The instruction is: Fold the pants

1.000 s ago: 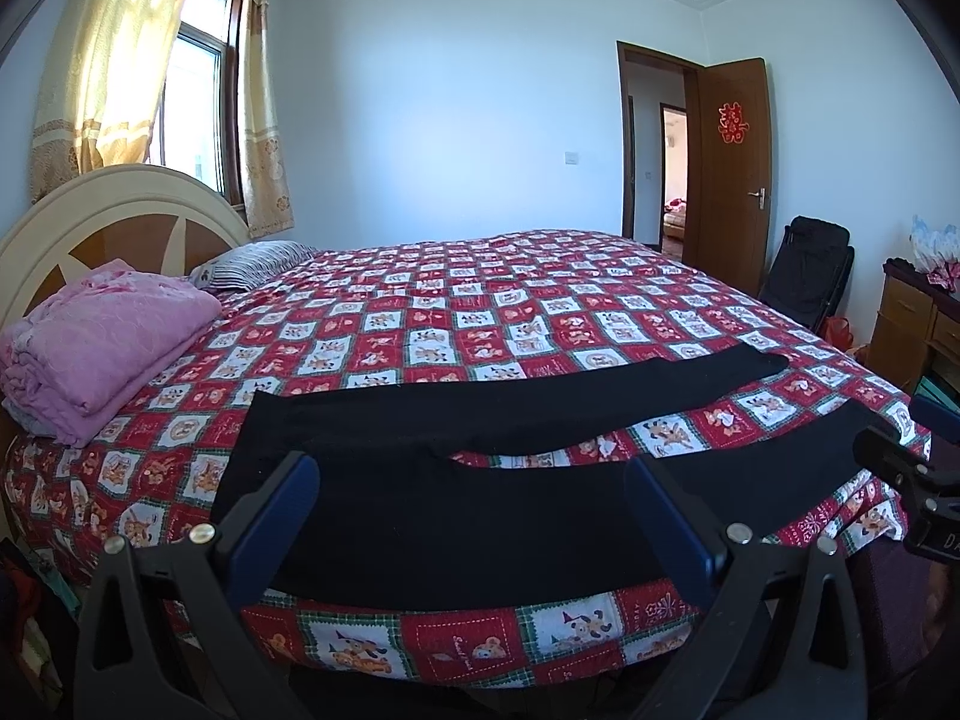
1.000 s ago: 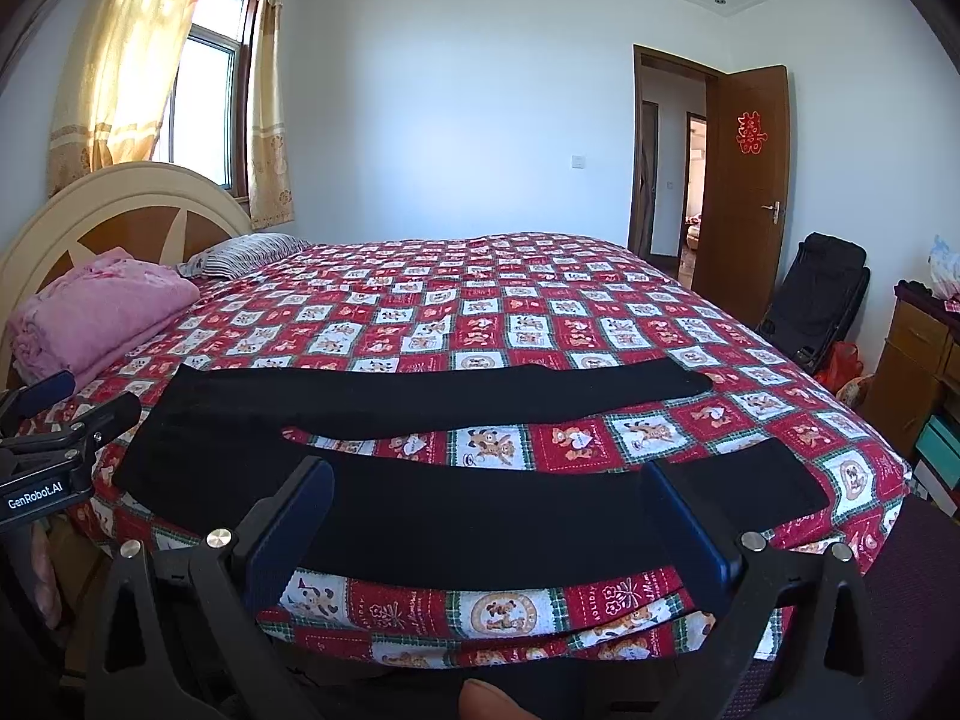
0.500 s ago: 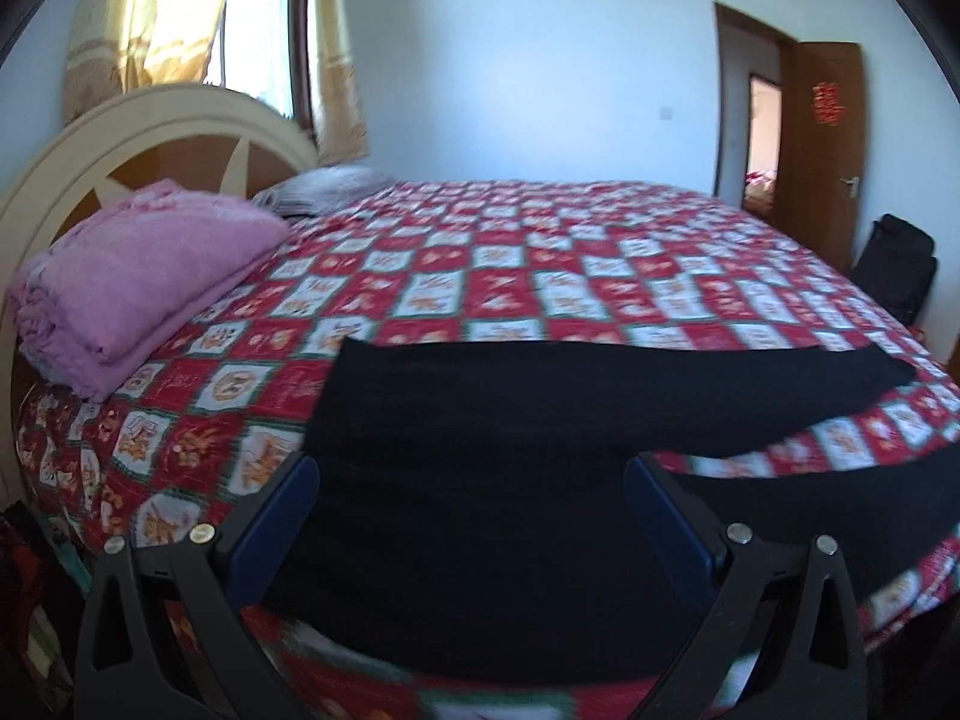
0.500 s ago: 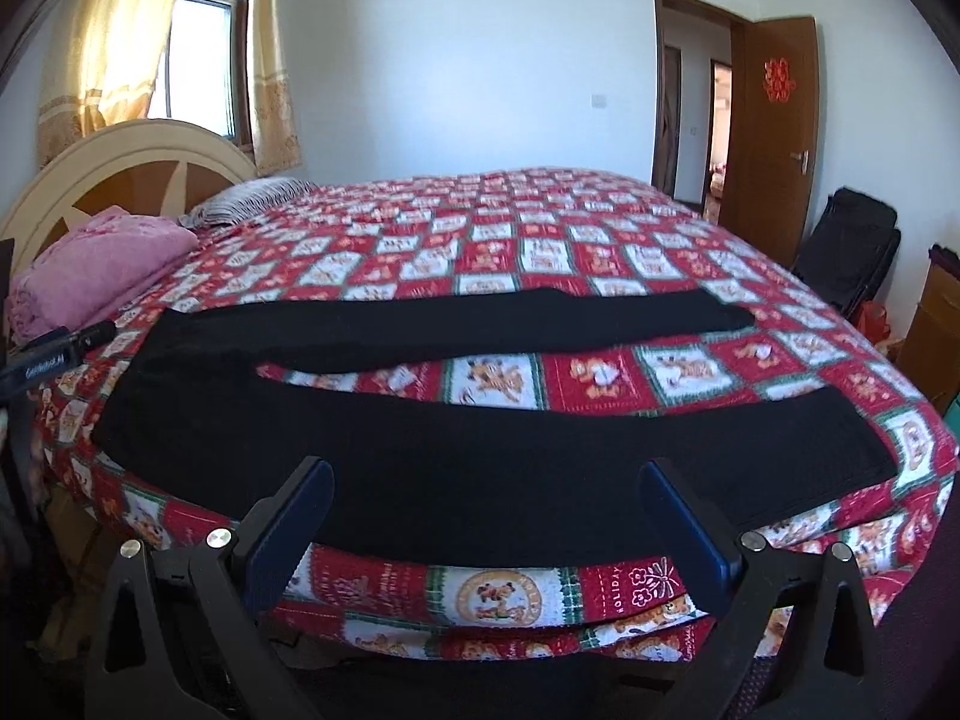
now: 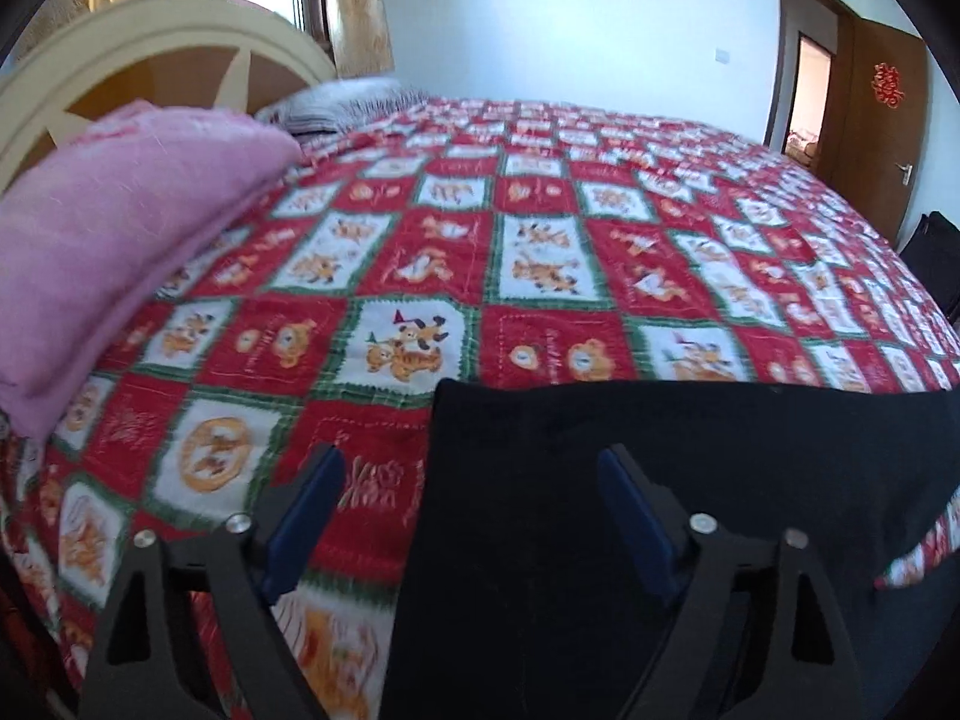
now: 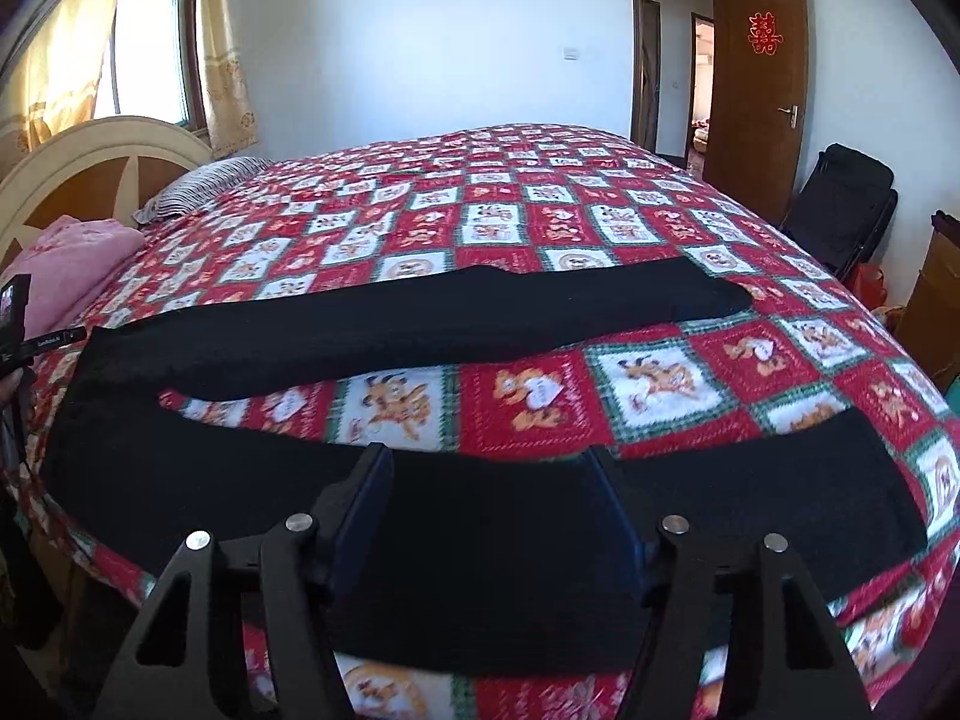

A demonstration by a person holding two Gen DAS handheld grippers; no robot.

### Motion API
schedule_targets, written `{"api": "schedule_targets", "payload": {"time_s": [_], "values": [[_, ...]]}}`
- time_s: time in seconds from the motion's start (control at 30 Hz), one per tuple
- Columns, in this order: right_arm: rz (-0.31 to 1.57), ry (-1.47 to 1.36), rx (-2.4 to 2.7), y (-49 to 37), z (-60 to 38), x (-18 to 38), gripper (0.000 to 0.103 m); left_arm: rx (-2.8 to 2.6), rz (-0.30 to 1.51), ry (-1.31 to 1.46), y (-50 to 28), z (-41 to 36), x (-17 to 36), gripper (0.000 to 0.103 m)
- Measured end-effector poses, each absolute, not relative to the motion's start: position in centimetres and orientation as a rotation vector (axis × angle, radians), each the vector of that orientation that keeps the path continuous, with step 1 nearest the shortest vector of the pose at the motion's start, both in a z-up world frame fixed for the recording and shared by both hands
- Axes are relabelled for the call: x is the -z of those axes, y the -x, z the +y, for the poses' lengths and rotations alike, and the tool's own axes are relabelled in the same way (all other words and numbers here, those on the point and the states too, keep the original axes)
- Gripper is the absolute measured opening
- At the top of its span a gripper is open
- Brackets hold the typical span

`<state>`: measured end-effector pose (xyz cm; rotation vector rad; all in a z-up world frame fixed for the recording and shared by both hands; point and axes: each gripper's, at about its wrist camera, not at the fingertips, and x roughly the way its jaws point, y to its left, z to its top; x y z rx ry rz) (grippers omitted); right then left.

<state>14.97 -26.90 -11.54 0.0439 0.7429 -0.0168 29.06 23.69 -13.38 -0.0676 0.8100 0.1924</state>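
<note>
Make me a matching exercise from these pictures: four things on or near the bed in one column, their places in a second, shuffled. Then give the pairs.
1. black pants
2. pink blanket
3. striped pillow
4. black chair

A. folded at the headboard, near edge of the bed
B. on the floor beside the open door
C. spread flat across the quilt, legs apart
D. at the headboard, beyond the pink blanket

Pairs: 1-C, 2-A, 3-D, 4-B

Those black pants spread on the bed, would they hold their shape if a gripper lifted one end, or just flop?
Probably flop: the black pants lie flat and follow the quilt, so they look like soft, thin cloth. A lifted end would likely sag, the rest dragging. They seem light, and pushing would probably bunch them.
</note>
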Motion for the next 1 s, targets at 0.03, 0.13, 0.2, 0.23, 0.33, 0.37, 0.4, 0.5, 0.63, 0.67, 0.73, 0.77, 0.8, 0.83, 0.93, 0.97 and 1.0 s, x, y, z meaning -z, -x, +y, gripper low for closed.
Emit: {"api": "schedule_targets", "payload": {"time_s": [0.03,0.13,0.2,0.23,0.33,0.37,0.4,0.5,0.63,0.67,0.73,0.77,0.8,0.83,0.93,0.97,1.0], "values": [[0.747,-0.041,0.031,-15.6,-27.5,11.5,0.066,-0.189,0.827,0.069,-29.9,23.9,13.9,0.083],[0.755,-0.028,0.084,-17.5,-29.4,11.7,0.065,-0.182,0.867,0.068,-31.6,24.6,15.2,0.071],[0.764,-0.032,0.106,-18.7,-30.6,11.8,0.064,-0.173,0.881,0.068,-32.4,25.1,15.6,0.061],[0.768,-0.033,0.116,-19.3,-31.3,11.9,0.062,-0.158,0.881,0.077,-32.6,25.3,15.8,0.059],[0.803,-0.064,0.129,-21.2,-33.5,12.2,0.048,-0.108,0.884,0.116,-33.0,25.7,16.4,0.052],[0.813,-0.082,0.132,-21.6,-34.1,12.3,0.045,-0.093,0.882,0.122,-33.0,25.7,16.5,0.048],[0.827,-0.113,0.143,-22.5,-35.3,12.4,0.044,-0.077,0.882,0.129,-33.2,25.6,16.6,0.047],[0.833,-0.142,0.193,-24.6,-38.2,12.2,0.044,-0.065,0.883,0.118,-33.5,25.3,16.6,0.043],[0.842,-0.134,0.259,-27.3,-41.2,12.0,0.044,-0.021,0.862,0.127,-33.2,25.0,15.8,0.019],[0.845,-0.135,0.274,-28.1,-42.1,12.0,0.044,-0.016,0.857,0.128,-33.2,24.9,15.7,0.016],[0.855,-0.135,0.299,-29.8,-43.6,12.1,0.044,-0.014,0.856,0.123,-33.4,24.8,15.8,0.016],[0.859,-0.134,0.313,-30.7,-44.4,12.2,0.044,-0.013,0.86,0.124,-33.6,24.9,16.1,0.016],[0.857,-0.144,0.319,-31.5,-45.2,12.2,0.044,-0.012,0.861,0.134,-33.7,25.1,16.3,0.016],[0.858,-0.157,0.315,-32.3,-45.9,12.3,0.044,-0.003,0.857,0.157,-33.7,25.3,16.4,0.016],[0.888,-0.181,0.276,-34.8,-47.0,12.9,0.044,0.009,0.853,0.19,-33.8,25.6,16.6,0.016],[0.897,-0.169,0.27,-35.9,-47.3,13.1,0.045,0.012,0.853,0.194,-33.7,25.6,16.7,0.017],[0.898,-0.157,0.27,-36.5,-47.3,13.2,0.049,0.013,0.853,0.2,-33.6,25.6,16.8,0.017]]}}
